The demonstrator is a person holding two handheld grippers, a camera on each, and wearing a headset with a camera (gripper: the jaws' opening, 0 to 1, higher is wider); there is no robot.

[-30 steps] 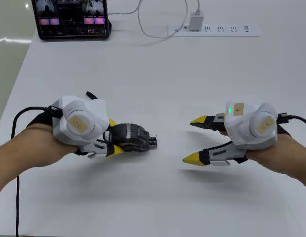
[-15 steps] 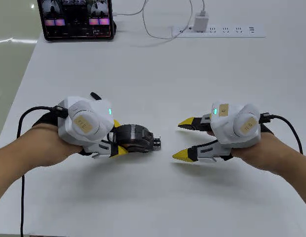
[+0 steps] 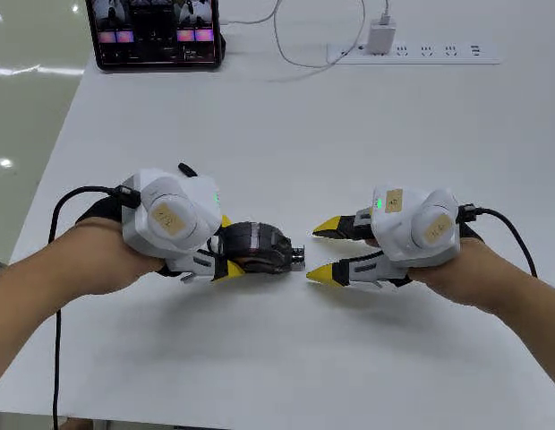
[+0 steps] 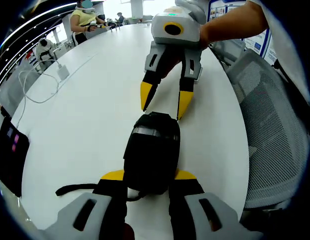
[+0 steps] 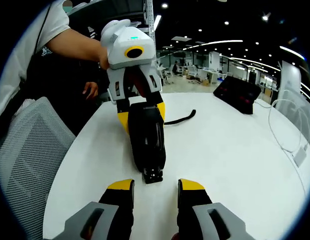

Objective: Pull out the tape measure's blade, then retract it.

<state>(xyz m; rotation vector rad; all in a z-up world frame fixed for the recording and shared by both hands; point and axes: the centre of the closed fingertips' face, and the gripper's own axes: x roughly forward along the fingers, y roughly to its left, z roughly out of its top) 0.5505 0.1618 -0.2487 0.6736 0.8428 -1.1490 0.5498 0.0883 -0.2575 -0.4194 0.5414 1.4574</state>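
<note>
A white table [image 3: 349, 134] is seen spread under everything, with a dark tablet [image 3: 157, 31] propped at its far left edge and a white power strip [image 3: 412, 52] laid along the far edge to the right. Nearer the person, the left gripper [image 3: 228, 246] is held in the left hand, and its jaws are pressed against the two sides of the black case of the tape measure [image 3: 255, 246], which is pinched between them and rests on the table near its middle. The right gripper [image 3: 320, 251] is held opposite, pointed at the left one, with its yellow-tipped jaws spread apart and nothing gripped between them. A white charger [image 3: 382, 36] is plugged into the strip, with a white cable led away from it. The blade's end hook [image 5: 152, 175] is seen at the mouth of the case – the blade is not drawn out – and it lies just in front of the gap between the right gripper's tips, untouched by either.
</note>
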